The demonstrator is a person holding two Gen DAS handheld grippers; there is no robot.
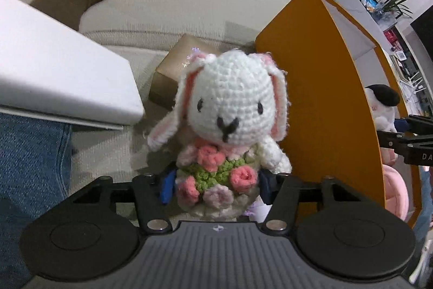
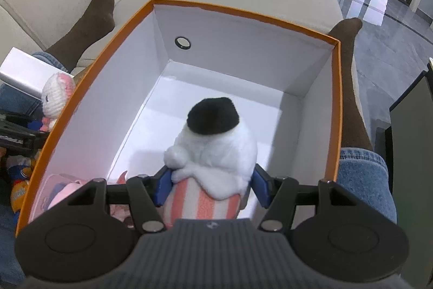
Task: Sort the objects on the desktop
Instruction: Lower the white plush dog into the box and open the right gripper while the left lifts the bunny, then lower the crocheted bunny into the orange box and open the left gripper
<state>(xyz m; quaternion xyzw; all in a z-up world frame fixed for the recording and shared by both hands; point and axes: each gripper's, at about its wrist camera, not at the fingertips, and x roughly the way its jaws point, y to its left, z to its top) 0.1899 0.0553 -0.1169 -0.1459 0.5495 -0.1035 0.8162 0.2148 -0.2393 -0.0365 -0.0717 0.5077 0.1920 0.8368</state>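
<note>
Two grips: both loaded.
Left gripper: pads clamp crochet rabbit, upright, outside the orange box to its right.
Right gripper: holds plush toy upright above the box floor; release is likely next.

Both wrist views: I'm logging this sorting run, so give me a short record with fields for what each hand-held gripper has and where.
left hand-held gripper: blue pads on either side of the white crocheted rabbit with pink and green flowers; contact unclear
rabbit's place: outside the orange cardboard box with white inside, beside its wall
right hand-held gripper: pads pressed on the white plush toy with black top and pink-striped base
plush's place: above the box's inside
also in box: pink items in the near corner
</note>
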